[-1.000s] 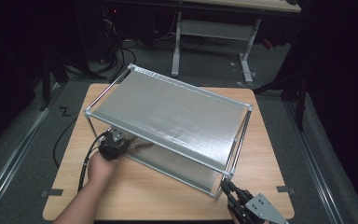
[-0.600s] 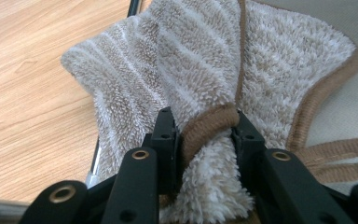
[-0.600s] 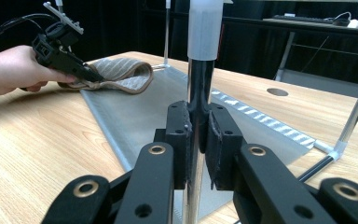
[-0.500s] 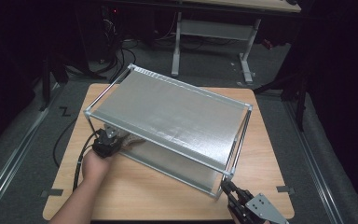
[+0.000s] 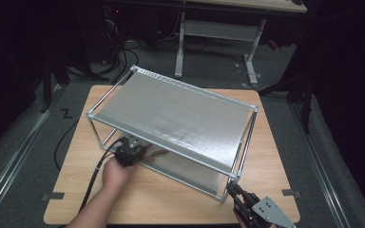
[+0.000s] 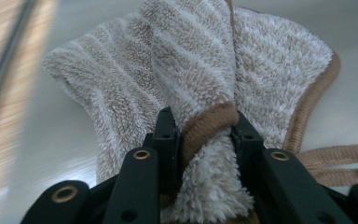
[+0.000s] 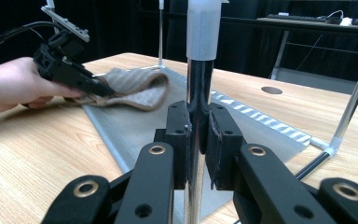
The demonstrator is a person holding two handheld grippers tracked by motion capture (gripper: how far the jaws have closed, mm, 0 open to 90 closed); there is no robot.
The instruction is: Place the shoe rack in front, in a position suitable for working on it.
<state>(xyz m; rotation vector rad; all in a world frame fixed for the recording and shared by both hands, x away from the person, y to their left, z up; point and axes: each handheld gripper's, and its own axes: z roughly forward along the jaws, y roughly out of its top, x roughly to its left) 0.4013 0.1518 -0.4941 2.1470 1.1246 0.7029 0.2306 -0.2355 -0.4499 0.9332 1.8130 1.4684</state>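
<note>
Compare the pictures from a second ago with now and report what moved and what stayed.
The left gripper has edged forward, carrying the striped towel it grips farther under the rack's top shelf, over the lower shelf. The right gripper stays clamped on the rack's front corner post; the rack itself has not shifted.

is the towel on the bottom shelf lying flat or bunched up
Bunched up. The left gripper pinches a raised fold of the striped towel, which humps above the lower shelf.
</note>
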